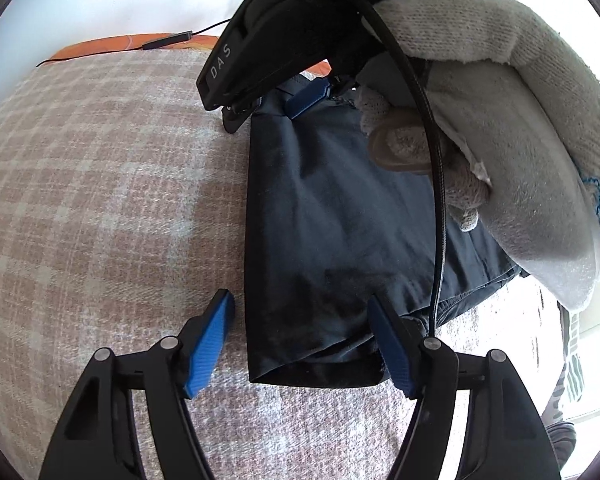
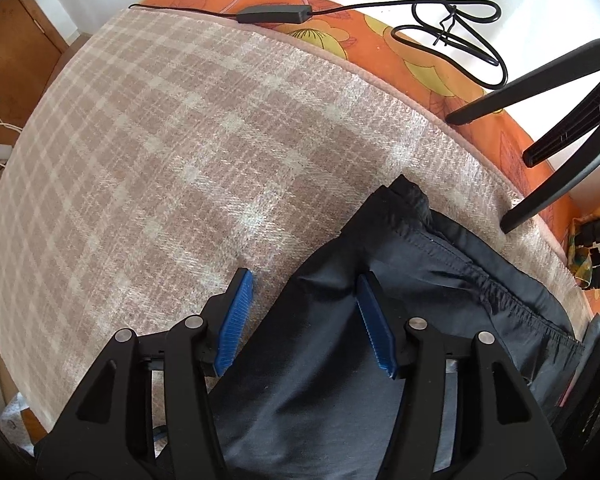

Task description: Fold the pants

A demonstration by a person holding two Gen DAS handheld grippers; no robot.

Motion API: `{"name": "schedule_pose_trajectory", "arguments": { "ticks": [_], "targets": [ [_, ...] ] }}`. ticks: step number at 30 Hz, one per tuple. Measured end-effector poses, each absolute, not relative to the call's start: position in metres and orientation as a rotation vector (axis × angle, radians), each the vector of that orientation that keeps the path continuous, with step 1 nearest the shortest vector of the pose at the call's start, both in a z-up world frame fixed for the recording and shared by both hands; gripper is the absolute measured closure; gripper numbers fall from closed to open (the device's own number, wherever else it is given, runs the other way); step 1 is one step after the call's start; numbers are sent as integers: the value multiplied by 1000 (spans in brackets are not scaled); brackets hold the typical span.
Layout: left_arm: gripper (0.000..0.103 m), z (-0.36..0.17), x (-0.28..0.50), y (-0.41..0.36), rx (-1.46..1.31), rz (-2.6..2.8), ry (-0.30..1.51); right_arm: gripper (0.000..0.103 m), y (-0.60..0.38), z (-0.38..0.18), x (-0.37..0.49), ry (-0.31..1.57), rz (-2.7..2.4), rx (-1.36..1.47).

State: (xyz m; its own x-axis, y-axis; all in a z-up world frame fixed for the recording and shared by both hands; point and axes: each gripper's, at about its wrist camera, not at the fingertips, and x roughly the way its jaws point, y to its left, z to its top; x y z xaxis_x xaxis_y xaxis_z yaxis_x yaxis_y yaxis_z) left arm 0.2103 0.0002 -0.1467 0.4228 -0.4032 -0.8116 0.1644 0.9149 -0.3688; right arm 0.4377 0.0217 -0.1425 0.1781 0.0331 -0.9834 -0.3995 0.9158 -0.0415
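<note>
Dark navy pants [image 1: 340, 220] lie folded on a pink-and-white plaid blanket [image 1: 100, 180]. My left gripper [image 1: 300, 336] is open, its blue pads straddling the near left corner of the folded pants. My right gripper [image 2: 304, 312] is open just above the pants [image 2: 340, 360], its jaws spanning the fabric's left edge near the elastic waistband [image 2: 500, 292]. In the left wrist view the right gripper [image 1: 276, 100] hangs over the far end of the pants, held by a white-gloved hand [image 1: 500, 120].
The blanket [image 2: 180, 140] covers an orange flowered bed [image 2: 420, 52]. A black cable with an inline box [image 2: 274, 14] lies along the far edge. Black tripod legs [image 2: 560, 92] stand at the right. A wooden door [image 2: 16, 52] is at the left.
</note>
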Motion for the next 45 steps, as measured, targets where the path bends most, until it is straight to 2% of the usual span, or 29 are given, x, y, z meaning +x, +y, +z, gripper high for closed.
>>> {"name": "schedule_pose_trajectory", "arguments": {
  "ticks": [2, 4, 6, 9, 12, 19, 29, 31, 32, 45],
  "targets": [
    [50, -147, 211, 15, -270, -359, 1080, 49, 22, -142, 436, 1366, 314, -332],
    [68, -148, 211, 20, -310, -365, 1089, 50, 21, -140, 436, 1377, 308, -327],
    [80, -147, 210, 30, -336, -349, 1085, 50, 22, -140, 437, 1386, 301, -326],
    [88, -145, 209, 33, -352, -357, 1065, 50, 24, -140, 437, 1388, 299, -362],
    [90, -137, 208, 29, -321, -366, 1038, 52, 29, -141, 434, 1378, 300, -389],
    [90, -128, 208, 19, -260, -357, 1017, 92, 14, -128, 420, 1347, 335, -345],
    [87, -139, 214, 9, -282, -324, 1059, 97, -27, -104, 407, 1272, 388, -166],
    [95, -132, 212, 11, -314, -353, 1032, 98, -38, -96, 408, 1258, 400, -134],
    [96, -129, 211, 14, -325, -365, 1026, 98, -40, -92, 407, 1249, 405, -113],
    [97, -70, 205, -39, -210, -485, 957, 98, -110, -29, 389, 1136, 436, 63]
  ]
}}
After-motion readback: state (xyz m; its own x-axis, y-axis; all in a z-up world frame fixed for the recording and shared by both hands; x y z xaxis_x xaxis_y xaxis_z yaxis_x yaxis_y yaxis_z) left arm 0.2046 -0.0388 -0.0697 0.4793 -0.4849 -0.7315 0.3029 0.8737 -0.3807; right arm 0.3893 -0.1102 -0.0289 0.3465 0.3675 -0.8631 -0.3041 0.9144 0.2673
